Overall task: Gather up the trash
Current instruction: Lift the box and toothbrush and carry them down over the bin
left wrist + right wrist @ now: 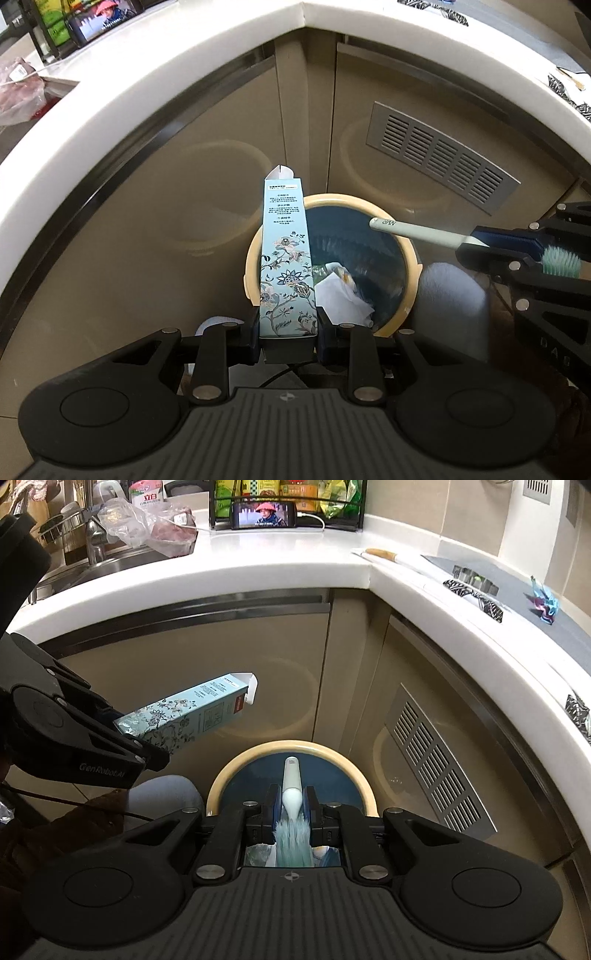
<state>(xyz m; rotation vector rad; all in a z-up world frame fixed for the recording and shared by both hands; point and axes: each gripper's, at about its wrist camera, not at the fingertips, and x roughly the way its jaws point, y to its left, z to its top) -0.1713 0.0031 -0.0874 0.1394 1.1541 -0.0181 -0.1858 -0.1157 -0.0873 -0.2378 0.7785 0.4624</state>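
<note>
A round bin with a cream rim (408, 254) (364, 781) and dark liner stands on the floor in the cabinet corner, white paper scraps (341, 295) inside. My left gripper (287, 328) (135, 738) is shut on a long pale-blue flowered carton (286, 258) (184, 712), held over the bin's left rim with its open flap pointing away. My right gripper (291, 805) (506, 245) is shut on a toothbrush (291, 786) (413, 229); its grey handle reaches out above the bin, its green bristles sit behind the pads.
A white L-shaped counter (258, 565) wraps around above beige cabinet doors with a vent grille (436, 760). On it sit a phone (264, 515), a plastic bag (147, 524), a sink (110, 563), and small wrappers (472, 590) on the right. A person's knee (159, 797) is beside the bin.
</note>
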